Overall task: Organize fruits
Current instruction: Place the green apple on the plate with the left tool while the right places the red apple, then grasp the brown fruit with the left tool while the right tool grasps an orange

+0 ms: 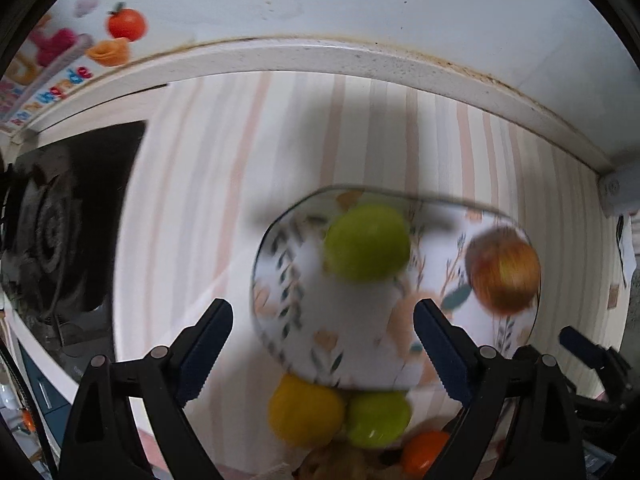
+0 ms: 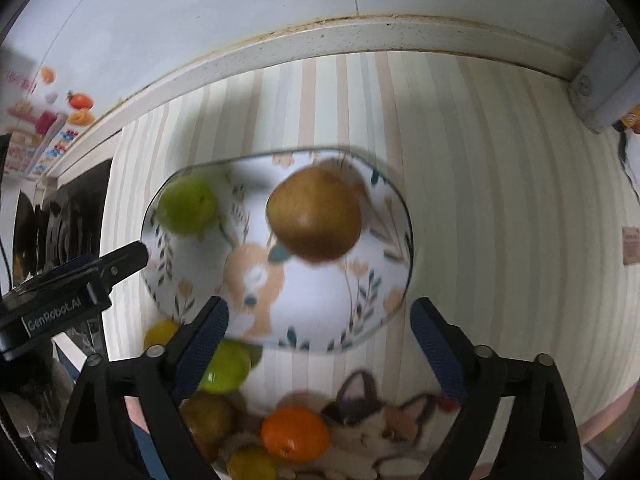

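A floral plate (image 1: pixel 304 320) (image 2: pixel 320 312) lies on the striped tablecloth. On it sit a green apple (image 1: pixel 367 242) (image 2: pixel 187 205) and a reddish-brown apple (image 1: pixel 505 270) (image 2: pixel 315 216). My left gripper (image 1: pixel 324 344) is open and empty over the plate's near part. My right gripper (image 2: pixel 319 340) is open and empty, also over the plate's near edge. Near the plate's front edge lie a yellow fruit (image 1: pixel 305 410) (image 2: pixel 160 334), a second green apple (image 1: pixel 378 418) (image 2: pixel 226 368), an orange (image 1: pixel 424 450) (image 2: pixel 295 434) and a brownish pear (image 2: pixel 206 416).
A black gas stove (image 1: pixel 60 220) (image 2: pixel 60 224) stands at the left. A white ledge (image 1: pixel 320 56) and wall run along the back. A cat-print mat (image 2: pixel 372 420) lies under the loose fruits. The other gripper shows at the left in the right wrist view (image 2: pixel 80 280).
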A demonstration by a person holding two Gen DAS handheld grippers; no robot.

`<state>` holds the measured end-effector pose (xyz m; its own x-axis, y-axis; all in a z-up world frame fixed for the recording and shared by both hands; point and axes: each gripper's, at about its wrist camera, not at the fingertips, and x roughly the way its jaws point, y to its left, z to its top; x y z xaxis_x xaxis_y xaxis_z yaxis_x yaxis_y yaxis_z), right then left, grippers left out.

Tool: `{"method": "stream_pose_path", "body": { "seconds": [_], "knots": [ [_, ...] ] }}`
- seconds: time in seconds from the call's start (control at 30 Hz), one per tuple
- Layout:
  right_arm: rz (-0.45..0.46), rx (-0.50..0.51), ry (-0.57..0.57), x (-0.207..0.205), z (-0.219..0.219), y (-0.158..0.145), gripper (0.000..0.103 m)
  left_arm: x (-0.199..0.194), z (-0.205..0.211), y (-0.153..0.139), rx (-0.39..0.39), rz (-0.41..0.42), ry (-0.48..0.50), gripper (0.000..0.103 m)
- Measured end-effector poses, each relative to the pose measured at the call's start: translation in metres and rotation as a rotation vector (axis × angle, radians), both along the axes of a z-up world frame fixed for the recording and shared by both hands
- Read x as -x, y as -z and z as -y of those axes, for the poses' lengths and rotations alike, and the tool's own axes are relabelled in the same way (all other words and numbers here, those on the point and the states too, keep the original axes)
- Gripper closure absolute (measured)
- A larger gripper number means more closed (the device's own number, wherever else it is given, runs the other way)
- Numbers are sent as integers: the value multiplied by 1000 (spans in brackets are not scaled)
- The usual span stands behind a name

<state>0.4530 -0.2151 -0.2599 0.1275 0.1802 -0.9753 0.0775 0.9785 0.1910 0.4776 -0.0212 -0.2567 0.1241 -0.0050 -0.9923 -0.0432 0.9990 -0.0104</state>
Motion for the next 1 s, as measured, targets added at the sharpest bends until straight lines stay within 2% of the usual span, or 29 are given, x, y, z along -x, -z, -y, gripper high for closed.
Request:
{"method": "stream_pose_path", "body": {
  "seconds": [0.13,0.23,0.57,1.0],
  "knots": [
    [34,37,-11,31,-9,-21,8,42,-8,-26,-11,48,11,10],
    [67,61,-6,57,-11,-38,8,59,-15,-48,-17,91,20,10],
    [171,86,22,128,-20,-96,8,128,-25,-97,-34,226,55,10],
    [322,115,45,199,-24,-171,8,192,-23,-151,-16,355,92,10]
  ]
}}
